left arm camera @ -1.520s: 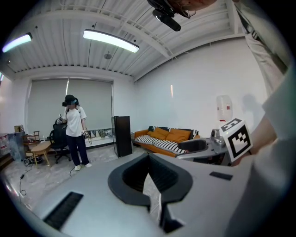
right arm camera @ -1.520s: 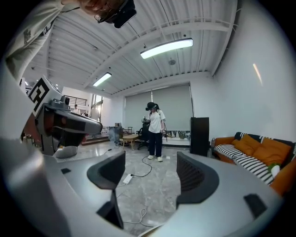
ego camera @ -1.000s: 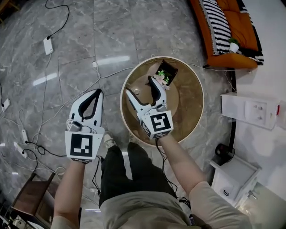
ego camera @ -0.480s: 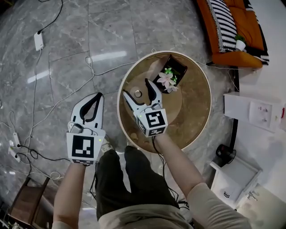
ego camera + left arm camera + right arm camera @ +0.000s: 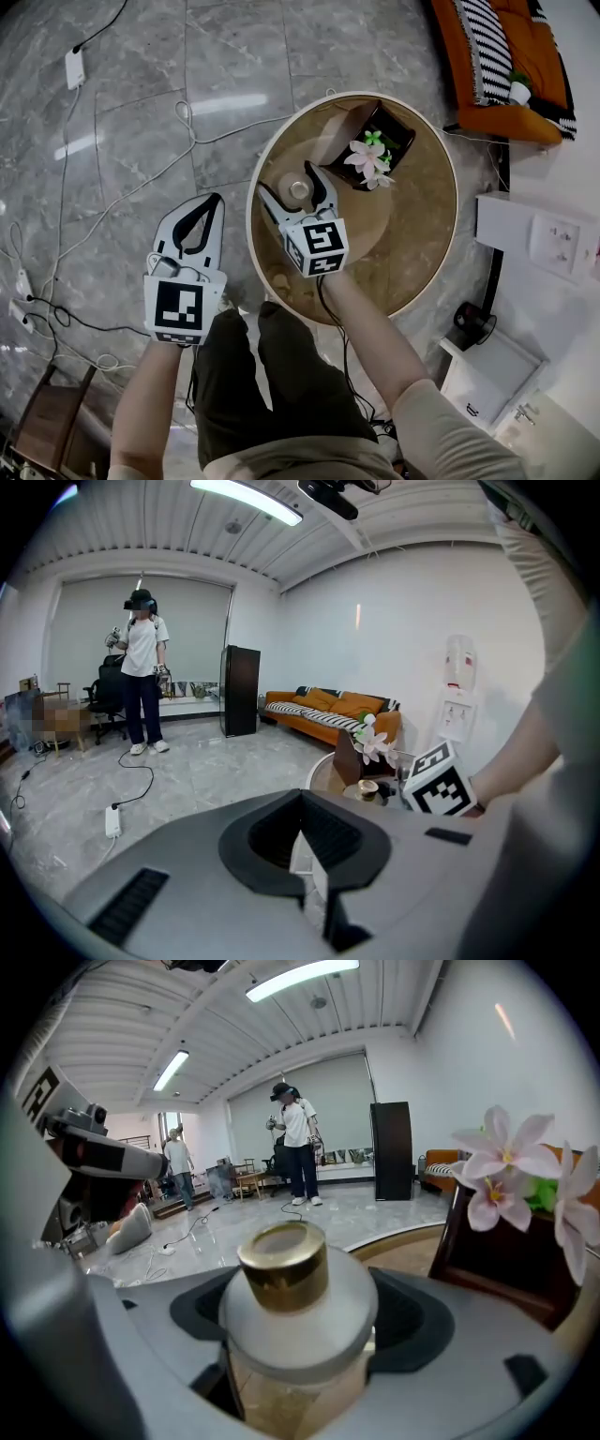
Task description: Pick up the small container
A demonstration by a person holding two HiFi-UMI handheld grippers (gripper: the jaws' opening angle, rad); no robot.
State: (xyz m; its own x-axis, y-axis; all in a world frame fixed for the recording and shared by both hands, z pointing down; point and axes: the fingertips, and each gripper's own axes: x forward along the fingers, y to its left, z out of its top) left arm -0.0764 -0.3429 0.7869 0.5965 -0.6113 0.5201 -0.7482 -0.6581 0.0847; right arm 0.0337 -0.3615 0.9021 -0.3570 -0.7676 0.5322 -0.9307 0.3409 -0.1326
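Observation:
The small container (image 5: 300,190), a squat white jar with a gold cap, stands on the round wooden table (image 5: 412,234). My right gripper (image 5: 287,180) straddles it, one finger on each side. Its jaws have just been opening and stand open, with the jar between them. The right gripper view shows the jar (image 5: 298,1279) filling the gap of that gripper (image 5: 305,1330). My left gripper (image 5: 211,199) hangs shut and empty over the floor, left of the table. From the left gripper (image 5: 305,855) the jar (image 5: 368,787) appears small beside the right gripper's marker cube.
A dark box with pink flowers (image 5: 380,141) stands on the table just beyond the jar, also at right (image 5: 511,1241). Cables and a power strip (image 5: 73,67) lie on the grey floor. An orange sofa (image 5: 497,56) and white cabinet (image 5: 539,239) flank the right. A person (image 5: 142,667) stands far off.
Both grippers have come down. The right gripper has moved over the table until its jaws straddle the jar, and they stand a little wider. The left gripper stays shut.

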